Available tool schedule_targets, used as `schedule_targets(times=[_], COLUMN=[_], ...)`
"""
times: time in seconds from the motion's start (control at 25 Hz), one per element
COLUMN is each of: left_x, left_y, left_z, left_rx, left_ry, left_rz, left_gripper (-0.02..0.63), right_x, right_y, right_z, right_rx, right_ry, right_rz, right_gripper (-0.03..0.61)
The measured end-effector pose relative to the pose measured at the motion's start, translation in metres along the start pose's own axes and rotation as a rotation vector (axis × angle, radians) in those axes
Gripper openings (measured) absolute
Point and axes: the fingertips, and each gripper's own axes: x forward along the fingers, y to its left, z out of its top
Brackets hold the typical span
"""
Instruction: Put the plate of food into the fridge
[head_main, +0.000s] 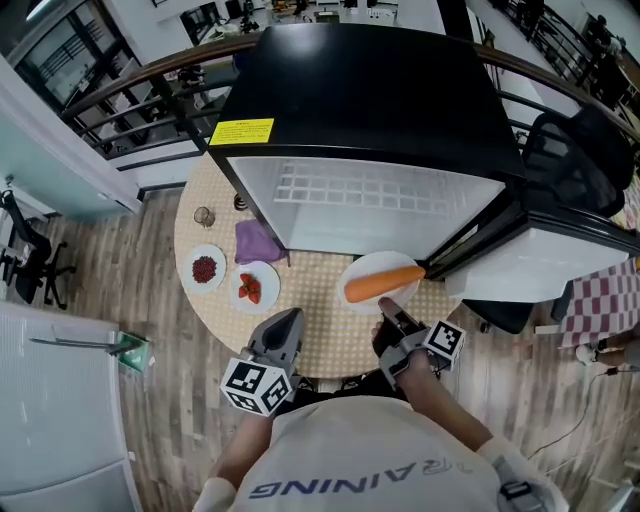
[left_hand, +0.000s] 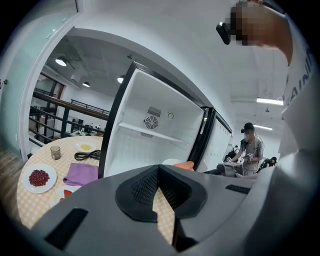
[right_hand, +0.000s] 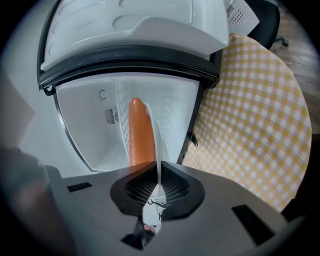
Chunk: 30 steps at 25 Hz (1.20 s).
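A white plate (head_main: 362, 271) with a long orange carrot (head_main: 385, 282) on it is held just above the round table's far right edge. It is right in front of the open fridge (head_main: 370, 205). My right gripper (head_main: 392, 318) is shut on the plate's near rim. In the right gripper view the plate (right_hand: 157, 145) runs edge-on between the pads, with the carrot (right_hand: 140, 132) to its left and the fridge's white inside (right_hand: 95, 130) behind it. My left gripper (head_main: 285, 322) hovers over the table's front edge, shut and holding nothing. Its own view looks over the left gripper (left_hand: 159, 172) toward the fridge shelf (left_hand: 150, 135).
On the checked table (head_main: 320, 330) lie a plate of red beans (head_main: 205, 269), a plate of strawberries (head_main: 254, 287), a purple cloth (head_main: 258, 241) and a glass (head_main: 204, 216). The fridge door (head_main: 560, 262) swings out at the right. A black office chair (head_main: 570, 160) stands behind it.
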Motion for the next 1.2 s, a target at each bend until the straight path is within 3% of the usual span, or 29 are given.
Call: schedule_targets(times=[0.84, 1.2], left_x=[-0.027, -0.034], left_y=[0.042, 0.052], left_z=[-0.018, -0.022], left_rx=[-0.055, -0.071], left_ry=[0.021, 0.023], left_rz=[0.048, 0.063], left_gripper=[0.008, 0.008], right_x=[0.121, 0.165], right_y=[-0.018, -0.019], right_z=[0.067, 0.088], right_rx=[0.077, 0.061], right_ry=[-0.192, -0.231], right_rz=[-0.045, -0.098], right_gripper=[0.034, 0.034])
